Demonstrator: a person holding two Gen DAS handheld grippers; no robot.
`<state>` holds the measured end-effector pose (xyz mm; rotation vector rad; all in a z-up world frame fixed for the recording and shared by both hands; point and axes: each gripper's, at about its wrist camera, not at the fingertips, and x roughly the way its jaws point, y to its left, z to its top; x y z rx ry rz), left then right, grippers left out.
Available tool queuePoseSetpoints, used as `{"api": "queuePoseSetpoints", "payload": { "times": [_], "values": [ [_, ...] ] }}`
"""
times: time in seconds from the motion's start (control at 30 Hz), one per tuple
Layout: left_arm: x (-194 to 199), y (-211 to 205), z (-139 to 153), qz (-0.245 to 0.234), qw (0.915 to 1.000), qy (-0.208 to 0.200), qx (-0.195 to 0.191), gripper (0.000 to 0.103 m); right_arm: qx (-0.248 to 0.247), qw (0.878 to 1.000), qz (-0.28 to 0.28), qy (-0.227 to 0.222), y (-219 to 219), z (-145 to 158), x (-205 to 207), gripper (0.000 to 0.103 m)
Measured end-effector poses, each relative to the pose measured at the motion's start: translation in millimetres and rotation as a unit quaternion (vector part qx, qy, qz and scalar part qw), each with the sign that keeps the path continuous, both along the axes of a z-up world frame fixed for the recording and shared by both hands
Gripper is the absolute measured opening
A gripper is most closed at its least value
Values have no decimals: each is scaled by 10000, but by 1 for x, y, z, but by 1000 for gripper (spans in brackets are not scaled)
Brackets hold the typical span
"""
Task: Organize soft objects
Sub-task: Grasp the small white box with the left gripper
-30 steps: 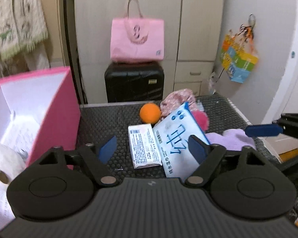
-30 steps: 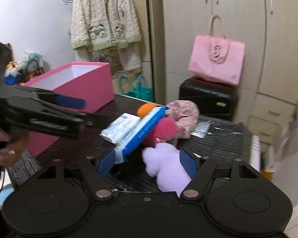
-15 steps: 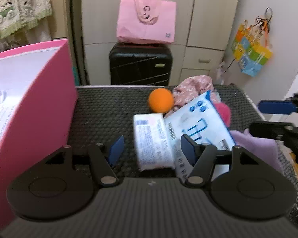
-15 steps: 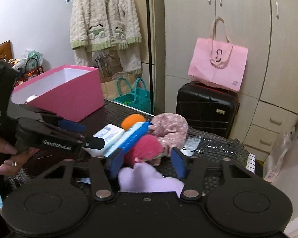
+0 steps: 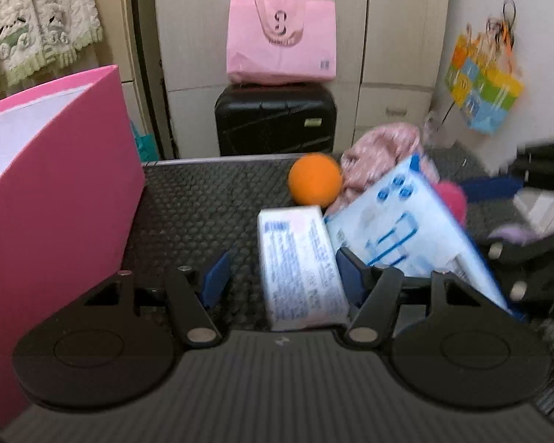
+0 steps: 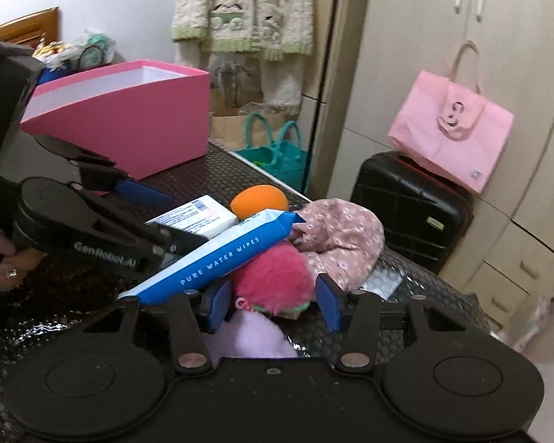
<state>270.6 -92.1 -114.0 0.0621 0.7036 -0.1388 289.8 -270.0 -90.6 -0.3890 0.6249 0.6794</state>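
Observation:
A white tissue pack (image 5: 301, 262) lies on the dark table beside a blue-and-white wipes pack (image 5: 413, 236). My left gripper (image 5: 282, 277) is open, its right finger against the tissue pack's right edge. An orange ball (image 5: 315, 184) and a pink floral cloth (image 5: 384, 155) lie behind. My right gripper (image 6: 273, 304) is open around a red-pink fluffy toy (image 6: 273, 277), above a lilac plush (image 6: 255, 337). The wipes pack (image 6: 218, 258) leans on the toy. The pink box (image 5: 55, 170) stands at the left.
A black suitcase (image 5: 275, 118) with a pink tote bag (image 5: 280, 40) stands behind the table. Wardrobe doors (image 6: 472, 55) and a hanging knit cardigan (image 6: 240, 7) are at the back. A teal bag (image 6: 277, 151) sits on the floor. A colourful bag (image 5: 482, 85) hangs on the right wall.
My left gripper moved forward until the tissue pack lies between its fingers. My right gripper moved forward off the lilac plush and now brackets the red-pink toy.

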Motion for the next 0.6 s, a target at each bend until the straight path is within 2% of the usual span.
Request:
{"api": "queuePoseSetpoints", "payload": {
  "times": [0.03,0.17,0.23,0.27,0.3,0.33,0.43,0.53,0.6],
  "values": [
    [0,0,-3,-26,9999,56,103,62,-12,10000,26,13,0,-1,2,57],
    [-2,1,-2,-7,9999,47,99,61,98,9998,151,35,-2,-5,7,58],
    [-4,-2,-1,-155,9998,19,104,45,143,9997,173,28,-4,-6,7,56],
    [-6,-3,-1,-235,9997,13,82,39,168,9997,177,73,-4,-7,7,49],
    [-8,-5,-1,-239,9996,-11,130,39,206,9995,209,148,-4,-7,6,40],
    [-10,-7,-1,-255,9995,-58,199,39,214,9995,183,147,-2,-7,4,37],
    [-15,-7,-1,-281,9993,-124,219,39,172,9998,-50,70,1,-3,-4,32],
    [-19,-1,2,-277,9996,-62,25,39,226,9993,-303,-14,2,1,-14,31],
    [-26,-1,5,-289,9995,-157,29,39,185,9988,-447,-50,3,3,-22,30]
  ]
}}
